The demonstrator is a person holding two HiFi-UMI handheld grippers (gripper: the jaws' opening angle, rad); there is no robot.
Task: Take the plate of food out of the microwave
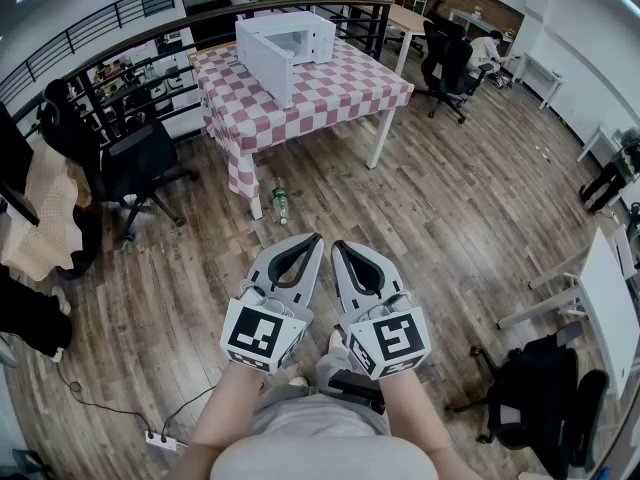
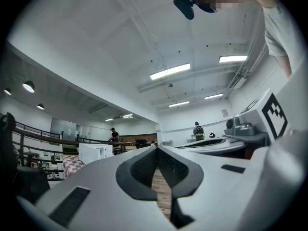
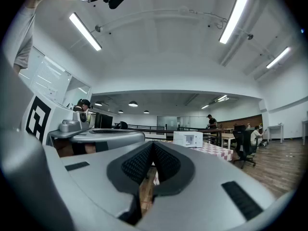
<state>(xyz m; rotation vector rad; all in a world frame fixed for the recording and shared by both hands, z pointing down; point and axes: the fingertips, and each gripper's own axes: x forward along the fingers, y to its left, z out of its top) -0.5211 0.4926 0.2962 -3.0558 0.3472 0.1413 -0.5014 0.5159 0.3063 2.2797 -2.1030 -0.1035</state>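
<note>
Across the wood floor, well apart from the person, the microwave (image 1: 290, 36) sits on the table (image 1: 340, 93) w/ the pink-checked cloth, toward its far left corner. The plate of food can't be made out; the cavity is too small to read from here, so presumably it's inside.

Left gripper (image 1: 316, 238) and right gripper (image 1: 337, 246) are held low in front of the body, side by side, tips fwd. Both have jaws closed tip to tip w/ nothing between them; only floorboards show through the gap behind the pads.

Risks from here, as a judgement:
- Walk-up: a bottle (image 1: 281, 204) lies on the floor just beside the table's near leg, right on the approach line. An office chair (image 1: 135, 168) stands off the table's left side, and a power strip (image 1: 160, 440) w/ cable lies near the feet. Any of these could cause a stumble.
- Jaws are shut, so they need to open before reaching in, else they'd shove the plate deeper.
- Grabbing one rim only could tip the plate and spill the food.

Microwave long axis runs roughly along the table's far edge. Its door looks swung open toward the table's near left side, opening facing approx toward the person, so a straight-on approach looks workable.
</note>
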